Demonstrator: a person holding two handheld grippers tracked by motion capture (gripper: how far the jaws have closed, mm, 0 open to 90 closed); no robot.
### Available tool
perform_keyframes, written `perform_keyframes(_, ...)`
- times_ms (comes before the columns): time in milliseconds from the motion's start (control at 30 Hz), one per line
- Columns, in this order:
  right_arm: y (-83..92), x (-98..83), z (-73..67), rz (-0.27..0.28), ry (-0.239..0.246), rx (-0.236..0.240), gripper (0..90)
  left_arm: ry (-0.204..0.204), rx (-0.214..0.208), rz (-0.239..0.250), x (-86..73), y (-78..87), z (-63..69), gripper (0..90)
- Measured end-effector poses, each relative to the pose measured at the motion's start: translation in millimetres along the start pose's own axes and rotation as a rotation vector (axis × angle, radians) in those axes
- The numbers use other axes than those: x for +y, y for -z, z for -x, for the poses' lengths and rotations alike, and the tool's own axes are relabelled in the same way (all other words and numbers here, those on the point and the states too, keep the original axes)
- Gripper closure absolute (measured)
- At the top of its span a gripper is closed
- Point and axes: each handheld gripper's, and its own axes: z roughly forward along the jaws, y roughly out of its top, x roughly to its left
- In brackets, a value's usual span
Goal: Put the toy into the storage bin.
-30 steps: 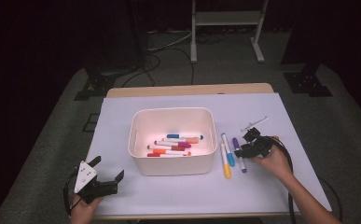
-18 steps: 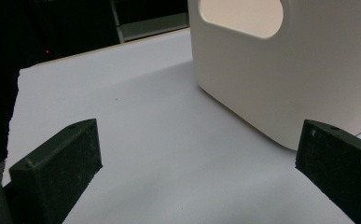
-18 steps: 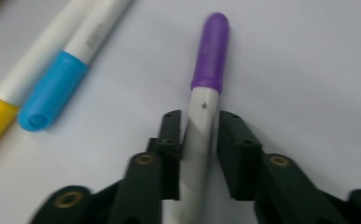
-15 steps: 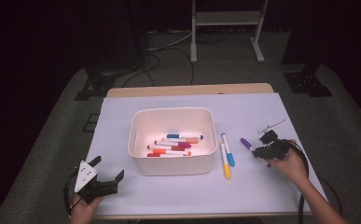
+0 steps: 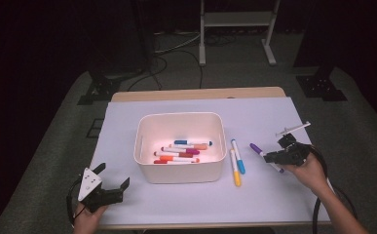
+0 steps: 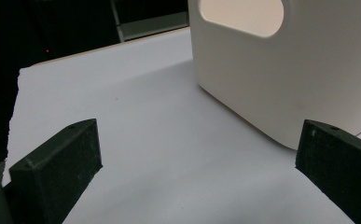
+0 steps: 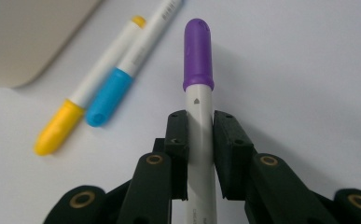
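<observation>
The white bin [image 5: 180,146] sits between the tongs, markers already inside. The left gripper [image 5: 109,187] rests with jaws wide apart, empty. The right gripper [image 7: 200,135] is clamped on the purple-capped marker [image 7: 198,60] — cap pointing straight ahead of the jaws, long axis along them. Gripped mid-barrel, it could pivot or slip out — falling beside the blue marker [image 7: 110,95] and yellow marker [image 7: 59,126].

A white bin [image 5: 180,168] is parked mid-table on a pale sheet [image 5: 127,122], a handful of markers [image 5: 182,150] dumped inside. Yellow-capped [image 5: 235,168] and blue-capped [image 5: 238,156] markers are left just beside it.
</observation>
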Motion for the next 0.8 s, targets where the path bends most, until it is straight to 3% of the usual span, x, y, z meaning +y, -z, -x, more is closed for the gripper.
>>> perform_keyframes(267, 32.5, 24.1, -22.2, 0.077, 0.044, 0.095, 76.0, 0.000, 0.000, 0.000, 0.0, -0.1, 0.1, 0.0)
perform_keyframes(400, 49.9, 39.3, -37.2, 0.106, 0.083, 0.118, 76.0, 0.002, -0.001, 0.001, 0.0, 0.0, 0.2, 0.0)
perform_keyframes(700, 91.9, 82.1, -69.4, 0.139, 0.195, 0.112, 76.0, -0.002, -0.003, -0.001, 0.1, -0.1, 0.0, 0.0)
perform_keyframes(767, 96.3, 86.7, -73.2, 0.145, 0.202, 0.119, 76.0, 0.000, -0.005, -0.003, 0.2, -0.1, 0.2, 0.0)
perform_keyframes(800, 103.6, 96.5, -82.3, 0.154, 0.226, 0.141, 76.0, -0.002, -0.006, -0.007, 0.3, 0.0, 0.2, 0.0)
